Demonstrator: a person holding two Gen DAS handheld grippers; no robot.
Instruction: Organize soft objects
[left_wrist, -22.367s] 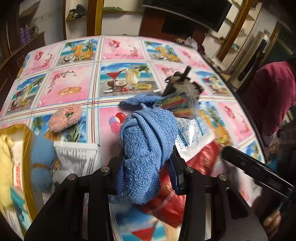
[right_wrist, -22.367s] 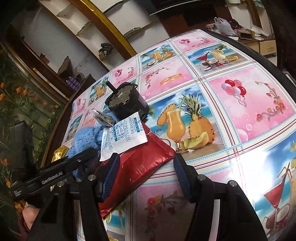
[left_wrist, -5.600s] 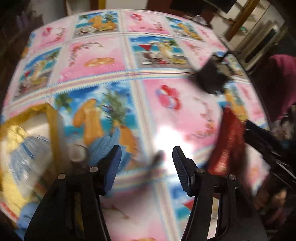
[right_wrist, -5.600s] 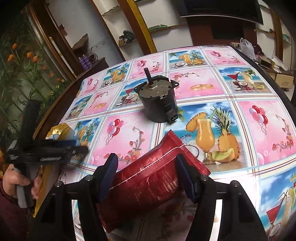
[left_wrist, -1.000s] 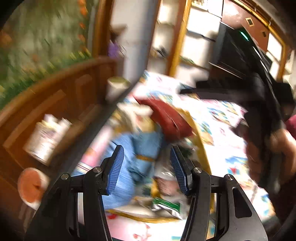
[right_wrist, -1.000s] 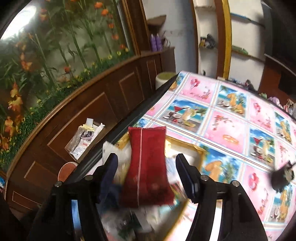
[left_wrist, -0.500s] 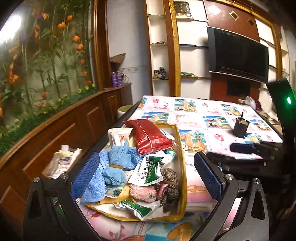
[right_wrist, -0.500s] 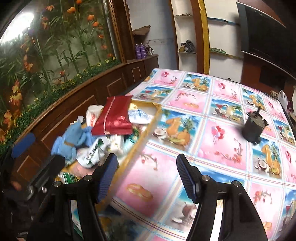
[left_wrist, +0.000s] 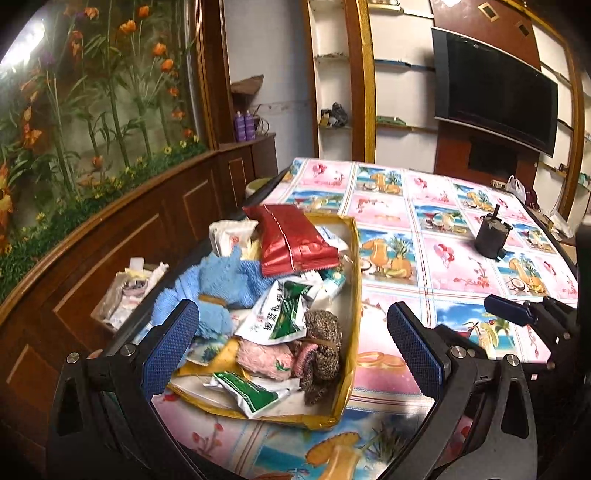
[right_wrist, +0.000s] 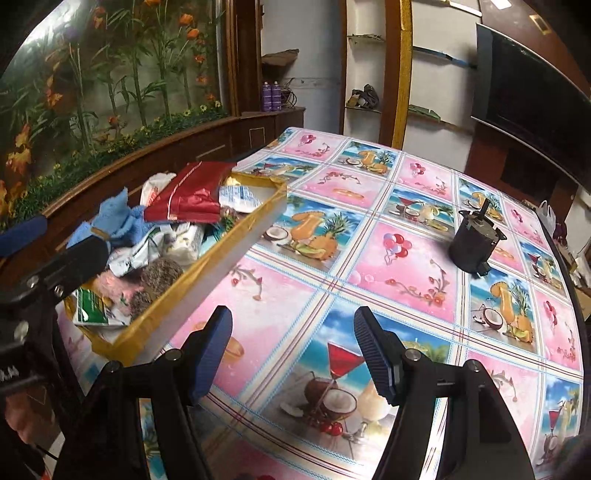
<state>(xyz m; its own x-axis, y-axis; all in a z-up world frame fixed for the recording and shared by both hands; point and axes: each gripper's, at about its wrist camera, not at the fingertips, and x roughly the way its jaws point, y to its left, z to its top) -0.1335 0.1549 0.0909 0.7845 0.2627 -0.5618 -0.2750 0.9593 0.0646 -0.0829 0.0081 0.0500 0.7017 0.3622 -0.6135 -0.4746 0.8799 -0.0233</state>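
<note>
A yellow-rimmed box at the table's left edge holds a red foil pouch, a blue towel, green-and-white sachets and pink and brown knitted pieces. The box also shows in the right wrist view, with the red pouch on top. My left gripper is wide open and empty, held above the box's near end. My right gripper is open and empty over the tablecloth, to the right of the box.
A black cylindrical motor stands on the patterned tablecloth at the far right; it also shows in the right wrist view. A wooden cabinet runs along the table's left side. Shelves and a television stand behind.
Both grippers have drawn back a little from the box; the view has widened slightly. The red pouch lies in the box. Both grippers stay open and empty.
</note>
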